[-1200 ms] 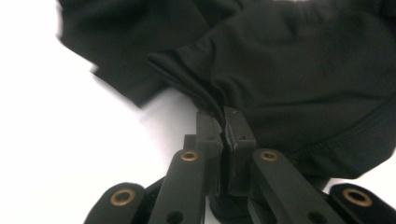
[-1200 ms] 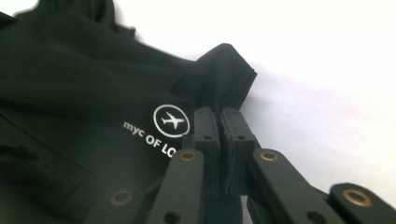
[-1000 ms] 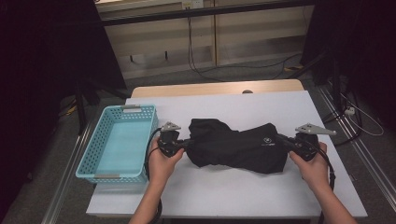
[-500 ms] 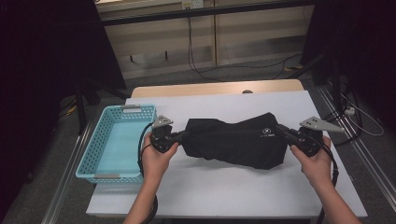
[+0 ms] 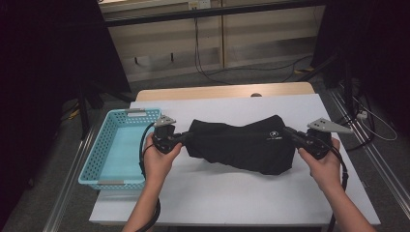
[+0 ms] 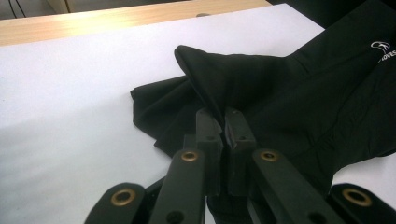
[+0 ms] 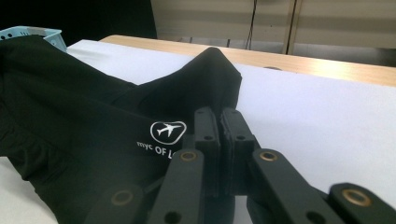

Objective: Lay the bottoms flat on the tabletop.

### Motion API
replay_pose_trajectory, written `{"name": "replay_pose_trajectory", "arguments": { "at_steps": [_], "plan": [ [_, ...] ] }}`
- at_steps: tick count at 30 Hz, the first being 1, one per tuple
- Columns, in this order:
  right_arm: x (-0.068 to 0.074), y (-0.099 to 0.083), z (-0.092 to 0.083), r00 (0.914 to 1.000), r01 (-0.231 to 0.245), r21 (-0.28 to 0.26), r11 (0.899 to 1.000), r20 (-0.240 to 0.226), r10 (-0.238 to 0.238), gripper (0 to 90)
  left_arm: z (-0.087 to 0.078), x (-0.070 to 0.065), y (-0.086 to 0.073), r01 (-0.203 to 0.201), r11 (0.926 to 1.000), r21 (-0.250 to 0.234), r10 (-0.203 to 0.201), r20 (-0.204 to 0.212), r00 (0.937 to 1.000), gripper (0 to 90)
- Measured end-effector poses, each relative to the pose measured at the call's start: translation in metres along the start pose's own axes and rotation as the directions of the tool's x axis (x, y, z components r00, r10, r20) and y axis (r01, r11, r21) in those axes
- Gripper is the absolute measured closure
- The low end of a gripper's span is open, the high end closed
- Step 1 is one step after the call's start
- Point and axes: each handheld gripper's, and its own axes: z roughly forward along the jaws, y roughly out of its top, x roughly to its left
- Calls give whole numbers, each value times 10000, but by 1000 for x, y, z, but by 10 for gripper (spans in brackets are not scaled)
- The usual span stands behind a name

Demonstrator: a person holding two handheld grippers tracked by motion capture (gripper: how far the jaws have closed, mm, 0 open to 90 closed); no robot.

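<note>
1. I have the left hand-held gripper (image 5: 185,137) pinching one end of the black, soft woven-fabric garment (image 5: 241,145); jaws pressed together on a fold of cloth, clear in the left gripper view (image 6: 223,122).
2. Right hand-held gripper (image 5: 291,135) pinches the opposite end the same way; jaws clamped on the fabric edge (image 7: 220,122).
3. Reason for the two-end hold, my read: stretch it out so it hangs straight for folding or moving.
4. Garment sits mid-table, spanning between the grippers, sagging in the middle, lower edge apparently touching the white matte table (image 5: 232,193).
5. Fabric: thin, limp, creased; small white printed airplane logo (image 7: 168,130) near the right end.
6. Light-blue perforated plastic basket (image 5: 96,166) on the table's left edge, just beside my left hand — likely drop target.
</note>
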Motion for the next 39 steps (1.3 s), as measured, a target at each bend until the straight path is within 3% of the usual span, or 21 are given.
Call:
{"name": "replay_pose_trajectory", "arguments": {
  "at_steps": [14,28,34,39],
  "plan": [
    [-3,3,9,10000,-48,-7,10000,57,48,861,5,6,11,70,9996,274,-67,-119,9999,869],
    [-8,1,17,9999,8,-9,10000,162,-8,860,13,9,12,168,9991,393,-161,-163,9997,869],
    [-7,6,20,9995,89,17,10000,297,-90,860,18,15,25,95,9989,462,-86,-193,9998,869],
    [-10,19,33,9988,46,166,9999,479,-54,861,30,30,45,201,9983,539,-197,-72,9998,870]
  ]
}}
